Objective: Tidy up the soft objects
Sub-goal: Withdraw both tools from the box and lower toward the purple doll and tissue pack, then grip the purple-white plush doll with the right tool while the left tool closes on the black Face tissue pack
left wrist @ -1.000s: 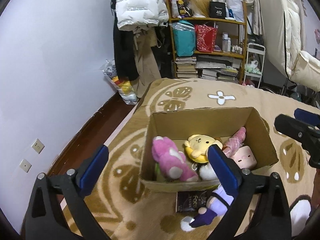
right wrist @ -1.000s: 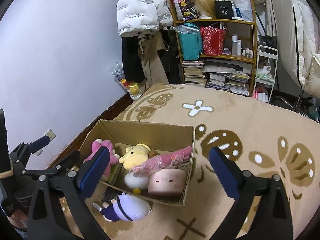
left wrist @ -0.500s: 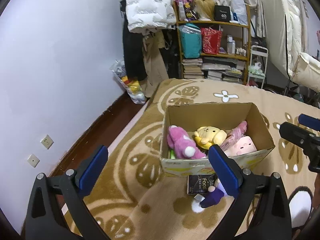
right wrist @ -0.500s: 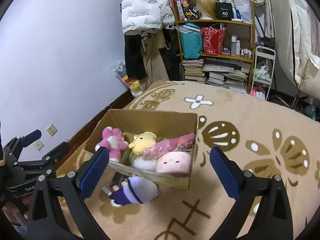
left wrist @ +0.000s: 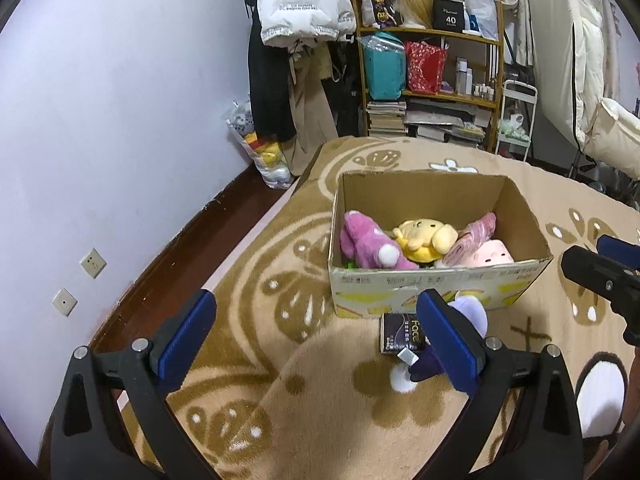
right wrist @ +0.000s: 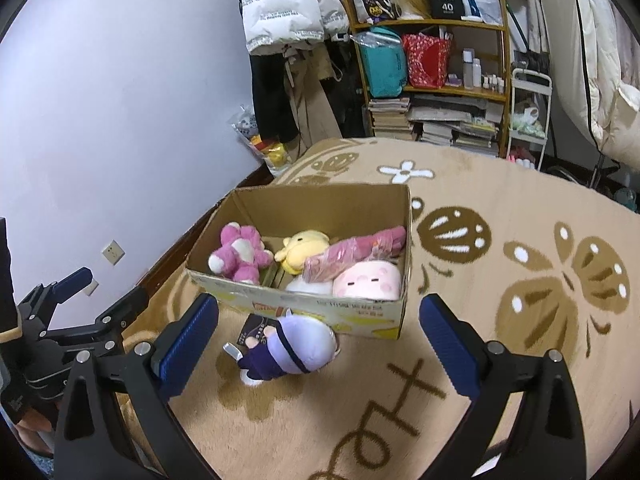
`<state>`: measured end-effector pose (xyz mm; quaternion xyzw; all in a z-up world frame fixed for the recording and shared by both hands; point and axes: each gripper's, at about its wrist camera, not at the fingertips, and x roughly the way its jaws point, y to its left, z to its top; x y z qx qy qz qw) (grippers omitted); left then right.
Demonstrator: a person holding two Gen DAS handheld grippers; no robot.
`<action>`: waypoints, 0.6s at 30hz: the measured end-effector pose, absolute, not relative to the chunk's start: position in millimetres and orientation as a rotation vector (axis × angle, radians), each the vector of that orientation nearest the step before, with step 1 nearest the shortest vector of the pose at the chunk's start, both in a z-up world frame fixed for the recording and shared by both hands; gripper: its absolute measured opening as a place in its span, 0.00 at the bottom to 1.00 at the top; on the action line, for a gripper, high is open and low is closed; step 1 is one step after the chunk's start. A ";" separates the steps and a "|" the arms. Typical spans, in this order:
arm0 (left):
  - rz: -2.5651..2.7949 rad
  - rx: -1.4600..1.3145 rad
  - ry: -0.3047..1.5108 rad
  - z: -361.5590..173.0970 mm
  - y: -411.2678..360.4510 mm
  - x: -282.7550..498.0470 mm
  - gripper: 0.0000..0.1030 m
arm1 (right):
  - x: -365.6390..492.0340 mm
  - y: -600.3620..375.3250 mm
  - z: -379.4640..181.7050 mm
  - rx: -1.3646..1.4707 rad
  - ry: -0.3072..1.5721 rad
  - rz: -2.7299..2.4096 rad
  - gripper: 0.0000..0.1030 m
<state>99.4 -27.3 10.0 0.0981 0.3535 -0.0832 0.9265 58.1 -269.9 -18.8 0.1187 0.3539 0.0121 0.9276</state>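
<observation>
Beige carpet with brown butterfly patterns point(right wrist: 520, 240) now shows more widely than a second ago, both cameras having drawn back from the open brown cardboard box point(right wrist: 304, 308) of plush toys. Left gripper point(left wrist: 316, 340) and right gripper point(right wrist: 318, 344) hang with blue-padded jaws spread wide, holding and touching nothing. A purple-and-lavender plush doll point(right wrist: 294, 350) lies on the carpet against the box's front, beside a black packet reading "Face" point(left wrist: 402, 334); a shelf box reads "40" point(right wrist: 447, 7).

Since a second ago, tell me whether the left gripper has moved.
Yes. The left gripper has backed away from the cardboard box: in the left wrist view the box has shrunk and slid up clear of the fingertips, baring more rug.
</observation>
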 end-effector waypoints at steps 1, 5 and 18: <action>-0.174 0.198 0.730 7.0 -26.1 101.5 0.97 | 58.9 -269.5 -21.2 0.247 0.731 0.027 1.00; -0.182 0.189 0.761 -6.7 -25.9 109.2 0.97 | 65.8 -267.7 -34.1 0.261 0.764 0.027 1.00; -0.208 0.213 0.869 -43.9 -26.5 131.8 0.97 | 96.1 -261.3 -83.5 0.316 0.888 0.037 1.00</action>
